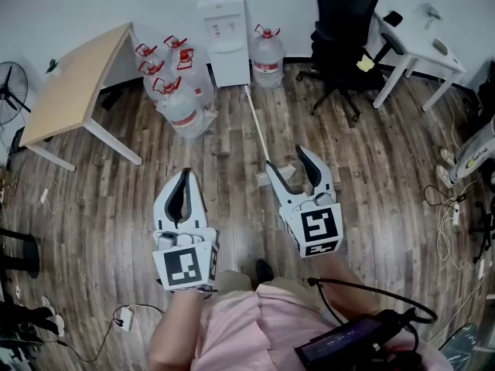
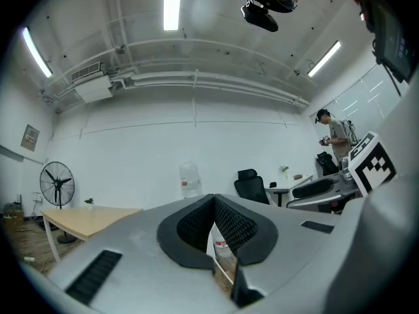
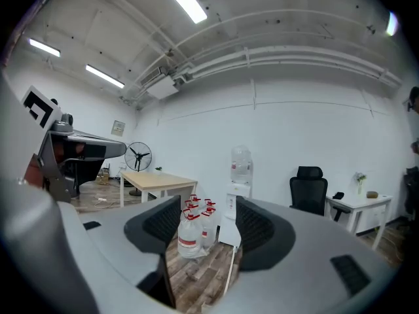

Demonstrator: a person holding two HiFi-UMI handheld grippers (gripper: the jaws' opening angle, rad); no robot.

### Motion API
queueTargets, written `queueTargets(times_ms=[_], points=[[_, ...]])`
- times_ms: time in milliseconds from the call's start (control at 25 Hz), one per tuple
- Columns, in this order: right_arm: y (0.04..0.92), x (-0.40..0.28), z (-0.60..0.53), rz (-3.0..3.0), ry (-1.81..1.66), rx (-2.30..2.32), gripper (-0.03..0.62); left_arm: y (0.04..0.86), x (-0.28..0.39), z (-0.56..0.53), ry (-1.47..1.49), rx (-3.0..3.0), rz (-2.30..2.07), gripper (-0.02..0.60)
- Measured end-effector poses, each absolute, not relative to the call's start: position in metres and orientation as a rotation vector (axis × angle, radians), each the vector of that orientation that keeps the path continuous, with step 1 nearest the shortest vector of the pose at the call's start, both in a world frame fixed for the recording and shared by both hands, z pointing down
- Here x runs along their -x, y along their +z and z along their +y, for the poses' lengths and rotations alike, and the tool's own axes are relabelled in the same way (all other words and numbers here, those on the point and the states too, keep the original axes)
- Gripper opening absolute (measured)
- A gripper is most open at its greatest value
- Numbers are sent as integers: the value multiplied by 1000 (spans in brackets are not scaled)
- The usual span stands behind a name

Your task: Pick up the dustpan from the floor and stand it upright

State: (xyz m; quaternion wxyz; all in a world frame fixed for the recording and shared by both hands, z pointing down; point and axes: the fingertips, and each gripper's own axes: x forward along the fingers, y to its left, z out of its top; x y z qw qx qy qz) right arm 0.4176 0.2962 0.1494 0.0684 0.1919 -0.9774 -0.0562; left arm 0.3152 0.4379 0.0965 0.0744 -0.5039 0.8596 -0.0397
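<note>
The white left claw (image 1: 184, 175) and right claw (image 1: 285, 158) have black pads (image 1: 179, 197) and square-marker cubes (image 1: 184, 267); the top (image 1: 247, 325) is pink.

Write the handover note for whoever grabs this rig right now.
Left tongs: shut, empty, off to the side.
Right tongs: open, empty, over the pan end of the dustpan in the head view.
Dustpan: lying on the floor, handle pointing toward the water dispenser.
Done: nothing gripped yet.
Left: grip the dustpan, lift it, stand it upright.
</note>
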Motion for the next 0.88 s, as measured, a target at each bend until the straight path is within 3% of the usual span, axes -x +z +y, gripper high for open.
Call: queueTargets(times_ms=[360,880], points=[[171,-341,246,-2899,-167,-571,255,117,-234,395,-113,1519,2616,12],[210,-164,136,-2798,-132,-662,242,151,-32,290,-151,1619,2617,12]])
